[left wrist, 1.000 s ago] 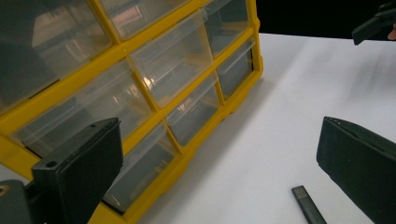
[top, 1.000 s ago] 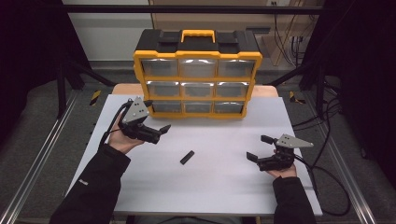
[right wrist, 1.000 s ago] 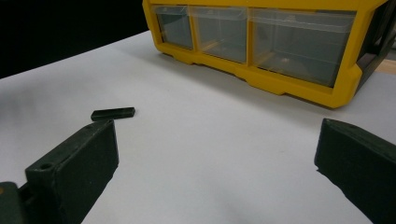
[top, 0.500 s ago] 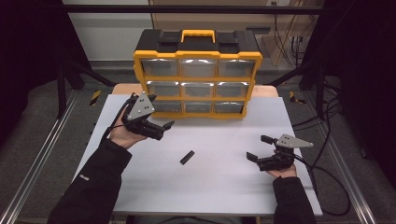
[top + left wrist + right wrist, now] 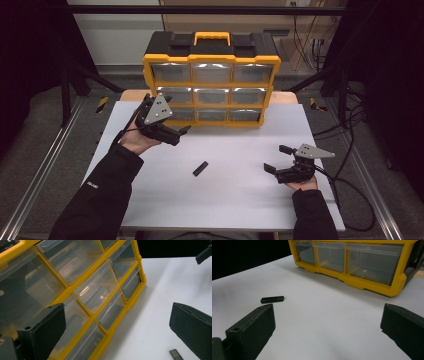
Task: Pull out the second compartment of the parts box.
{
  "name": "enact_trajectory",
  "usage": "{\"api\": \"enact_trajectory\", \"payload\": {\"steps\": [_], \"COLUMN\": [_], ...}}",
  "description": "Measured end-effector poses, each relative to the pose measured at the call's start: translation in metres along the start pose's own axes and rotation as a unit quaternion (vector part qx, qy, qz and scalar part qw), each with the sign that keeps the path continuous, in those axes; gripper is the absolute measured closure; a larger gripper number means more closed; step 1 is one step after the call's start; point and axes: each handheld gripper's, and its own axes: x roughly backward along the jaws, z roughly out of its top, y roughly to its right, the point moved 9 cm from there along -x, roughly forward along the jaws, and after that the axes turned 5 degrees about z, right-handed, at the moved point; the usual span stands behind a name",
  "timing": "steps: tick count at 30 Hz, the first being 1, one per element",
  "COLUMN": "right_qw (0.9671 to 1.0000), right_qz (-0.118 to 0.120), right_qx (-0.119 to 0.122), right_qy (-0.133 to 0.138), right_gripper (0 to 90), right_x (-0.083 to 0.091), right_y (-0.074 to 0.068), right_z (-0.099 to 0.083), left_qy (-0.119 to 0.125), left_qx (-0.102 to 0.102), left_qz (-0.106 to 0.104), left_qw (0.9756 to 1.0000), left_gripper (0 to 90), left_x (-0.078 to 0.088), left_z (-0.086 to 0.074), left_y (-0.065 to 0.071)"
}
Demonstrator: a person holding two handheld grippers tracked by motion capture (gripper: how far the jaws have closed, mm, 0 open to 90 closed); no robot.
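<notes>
the left gripper (image 5: pixel 181 131) had risen toward the yellow plastic drawer cabinet (image 5: pixel 212 85) at the tabletop's far edge, jaws apart and empty. the small flat black bar (image 5: pixel 200 168) lay mid-table, untouched. the right gripper (image 5: pixel 278 159) stayed near the right edge, jaws apart.

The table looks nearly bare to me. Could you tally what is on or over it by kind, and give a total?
Yellow drawer cabinet: 1
Small black bar lying flat on the white table: 1
Hand-held grippers, both with fingers spread: 2, the left gripper raised by the cabinet's lower left drawers, the right gripper low at the right
Total: 4
</notes>
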Motion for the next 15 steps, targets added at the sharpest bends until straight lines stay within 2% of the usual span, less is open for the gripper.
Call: {"api": "enact_trajectory", "payload": {"steps": [15], "right_qw": [1.0000], "right_qz": [0.001], "right_qx": [0.001], "right_qy": [0.001], "right_gripper": [0.2], "right_x": [0.000], "right_y": [0.000], "right_z": [0.000], "left_qy": [-0.007], "left_qx": [-0.026], "left_qz": [0.008], "left_qw": [0.9996], "left_gripper": [0.3], "left_x": [-0.010], "left_z": [0.010], "left_y": [0.002]}}
